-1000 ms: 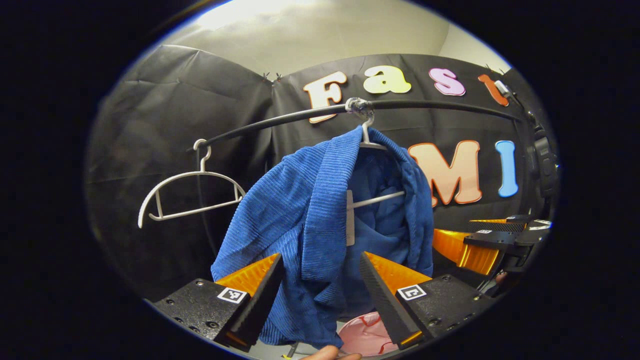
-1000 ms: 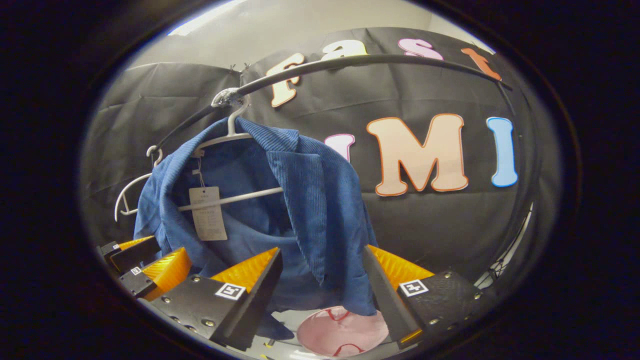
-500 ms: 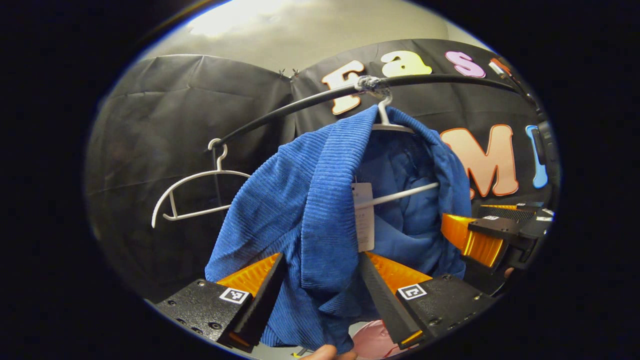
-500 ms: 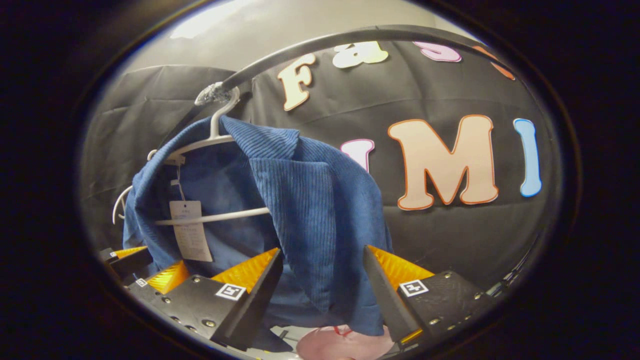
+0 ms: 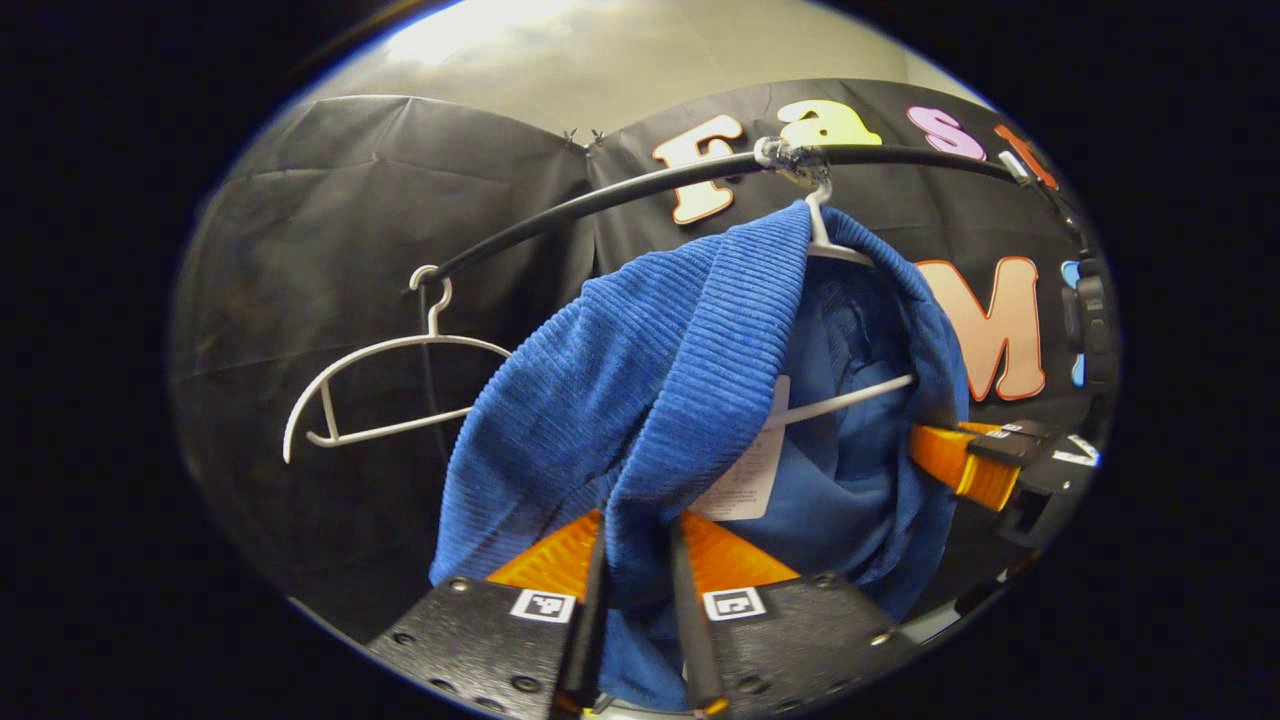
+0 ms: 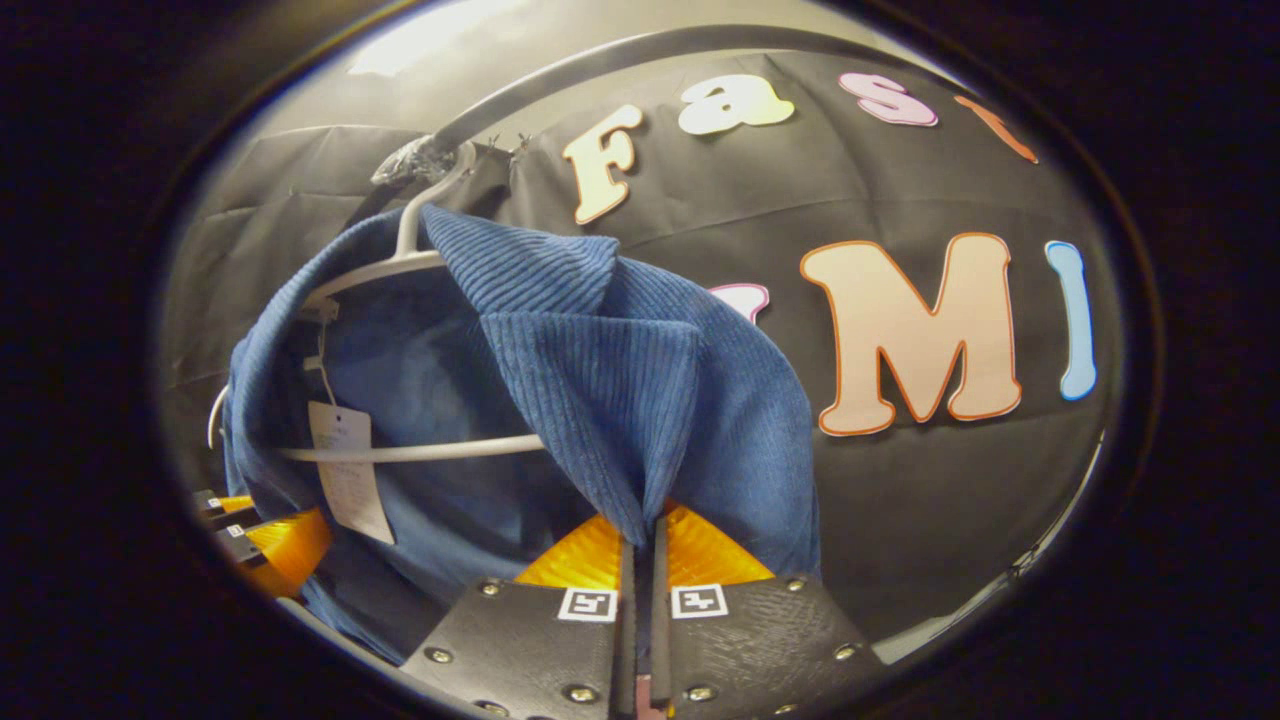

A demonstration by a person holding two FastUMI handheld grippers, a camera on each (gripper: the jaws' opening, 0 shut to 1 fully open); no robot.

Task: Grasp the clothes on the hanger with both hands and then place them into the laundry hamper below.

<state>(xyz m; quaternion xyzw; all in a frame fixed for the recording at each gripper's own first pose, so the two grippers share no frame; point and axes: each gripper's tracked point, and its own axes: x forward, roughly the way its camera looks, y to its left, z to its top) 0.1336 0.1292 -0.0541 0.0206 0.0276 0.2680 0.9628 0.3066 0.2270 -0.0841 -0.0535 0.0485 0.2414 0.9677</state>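
Blue jacket (image 5: 640, 400): ribbed, corduroy-like cloth, smoother lining inside, front open, a paper tag (image 5: 745, 470) dangling within; hangs on a white hanger (image 6: 420, 452) hooked over the black rail (image 5: 600, 198); left gripper (image 5: 637, 560): both fingers pinched on the jacket's near front edge, cloth bunched between them; right gripper (image 6: 640, 545): fingers nearly together on the tip of the other front fold, seemingly clamping it, though the contact is thin; second white hanger (image 5: 385, 390): bare, farther along the rail.
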